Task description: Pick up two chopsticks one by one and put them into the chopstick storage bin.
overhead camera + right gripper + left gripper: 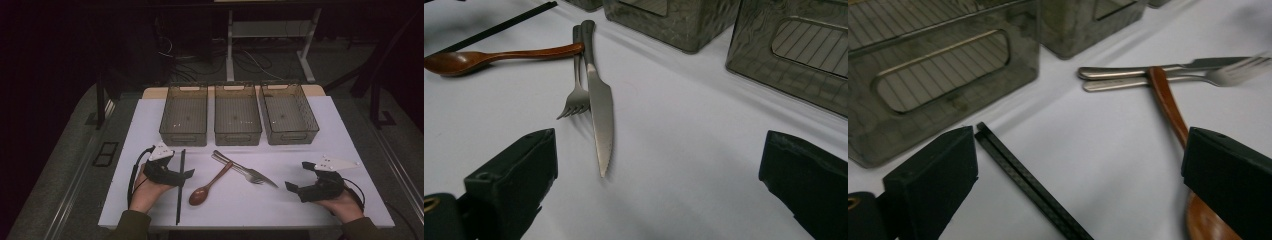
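Observation:
A pair of black chopsticks (179, 187) lies lengthwise on the white mat (325, 142). To their right are a brown wooden spoon (209, 184), then a metal fork (240, 169) and a knife (261, 176) side by side. My left gripper (181, 165) rests on the mat, open, its jaws standing either side of the chopsticks (1028, 182) without touching them; the spoon (1168, 105) runs by its right jaw. My right gripper (297, 176) is open and holds nothing, just right of the knife (601, 105) and fork (578, 95).
Three grey see-through bins stand in a row at the back of the mat: left (183, 135), middle (237, 135), right (292, 136). A hand holds each gripper at the near edge. Cables and table legs lie on the dark floor beyond.

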`<control>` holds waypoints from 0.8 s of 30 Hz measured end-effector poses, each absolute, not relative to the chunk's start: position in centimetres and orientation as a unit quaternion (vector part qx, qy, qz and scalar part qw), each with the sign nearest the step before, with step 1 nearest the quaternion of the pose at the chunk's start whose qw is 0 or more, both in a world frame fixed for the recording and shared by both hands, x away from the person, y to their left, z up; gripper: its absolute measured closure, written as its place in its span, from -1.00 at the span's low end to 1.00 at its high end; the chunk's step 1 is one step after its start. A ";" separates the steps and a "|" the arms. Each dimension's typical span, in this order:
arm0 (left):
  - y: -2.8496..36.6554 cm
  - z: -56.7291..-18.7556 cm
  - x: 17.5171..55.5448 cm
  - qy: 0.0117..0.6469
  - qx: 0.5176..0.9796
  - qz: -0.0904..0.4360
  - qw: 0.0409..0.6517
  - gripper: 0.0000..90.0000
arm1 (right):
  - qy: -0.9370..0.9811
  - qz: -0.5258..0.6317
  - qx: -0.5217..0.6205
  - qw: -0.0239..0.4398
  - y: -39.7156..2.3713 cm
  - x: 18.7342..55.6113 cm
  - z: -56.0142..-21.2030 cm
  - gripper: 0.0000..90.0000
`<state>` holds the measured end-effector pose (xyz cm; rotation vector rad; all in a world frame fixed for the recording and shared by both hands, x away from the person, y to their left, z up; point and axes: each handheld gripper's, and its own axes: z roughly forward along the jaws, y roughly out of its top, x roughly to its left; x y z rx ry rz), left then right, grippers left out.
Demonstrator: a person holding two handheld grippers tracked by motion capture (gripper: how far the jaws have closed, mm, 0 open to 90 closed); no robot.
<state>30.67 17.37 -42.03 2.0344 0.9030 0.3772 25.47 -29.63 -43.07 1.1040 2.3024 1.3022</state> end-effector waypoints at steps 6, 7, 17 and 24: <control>17.4 -42.3 31.4 0.379 0.808 0.168 0.419 -0.67 | 0.796 0.449 0.382 0.138 -29.7 25.5 -43.2 -0.96; 17.5 -42.3 31.5 0.380 0.809 0.171 0.414 -0.64 | 0.796 0.448 0.382 0.138 -29.7 25.5 -43.2 -0.96; 18.5 -43.0 33.3 0.420 0.797 0.164 0.402 -0.01 | 0.798 0.444 0.384 0.140 -29.6 25.5 -43.2 -0.96; 18.5 -43.6 34.2 0.440 0.794 0.155 0.391 0.37 | 0.797 0.442 0.387 0.140 -29.7 25.5 -43.2 -0.96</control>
